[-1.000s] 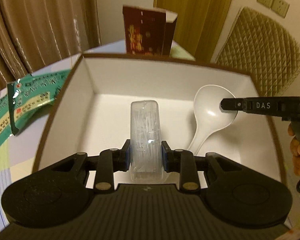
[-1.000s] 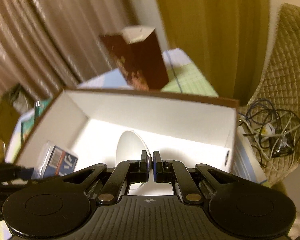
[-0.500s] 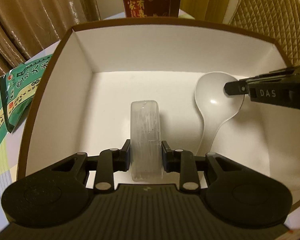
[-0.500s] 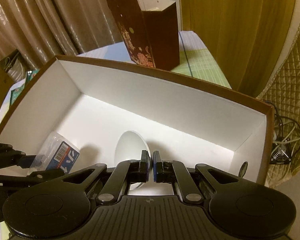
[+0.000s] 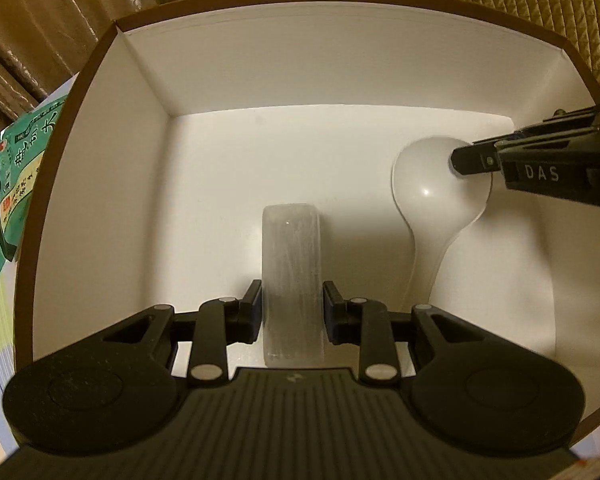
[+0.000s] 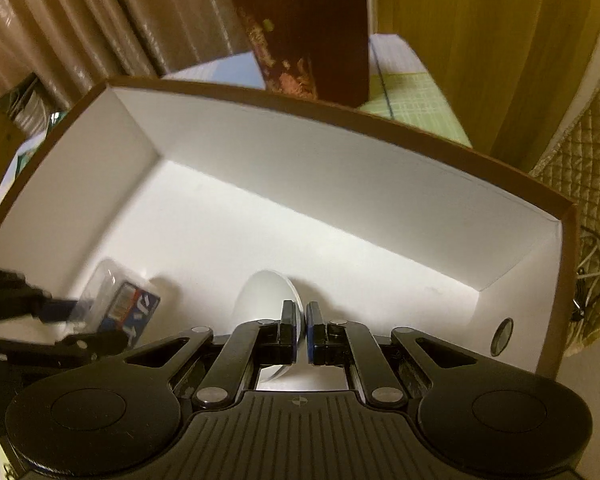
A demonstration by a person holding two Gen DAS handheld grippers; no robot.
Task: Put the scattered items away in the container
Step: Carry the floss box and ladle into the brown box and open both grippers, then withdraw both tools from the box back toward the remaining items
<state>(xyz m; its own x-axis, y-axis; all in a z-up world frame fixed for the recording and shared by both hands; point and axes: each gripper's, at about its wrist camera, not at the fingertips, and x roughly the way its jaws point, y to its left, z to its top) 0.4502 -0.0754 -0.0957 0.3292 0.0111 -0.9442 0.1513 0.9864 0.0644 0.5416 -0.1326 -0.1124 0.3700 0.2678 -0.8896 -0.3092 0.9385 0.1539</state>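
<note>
A white-lined box with a brown rim (image 5: 340,52) fills both views; it also shows in the right wrist view (image 6: 340,152). My left gripper (image 5: 292,312) is shut on a clear plastic case (image 5: 292,264) and holds it low inside the box. My right gripper (image 6: 302,326) is shut on the rim of a white spoon (image 6: 264,296), also inside the box. In the left wrist view the right gripper (image 5: 460,162) pinches the spoon's bowl (image 5: 432,188). In the right wrist view the case (image 6: 120,300) shows a blue label.
A dark red carton (image 6: 312,40) stands behind the box. Green packets (image 5: 16,176) lie on the table left of the box. A quilted chair (image 6: 592,152) and cables (image 6: 592,264) are to the right. Curtains hang behind.
Both grippers have moved down and deeper into the box with the case and the spoon still held. The box walls now fill more of each view.
</note>
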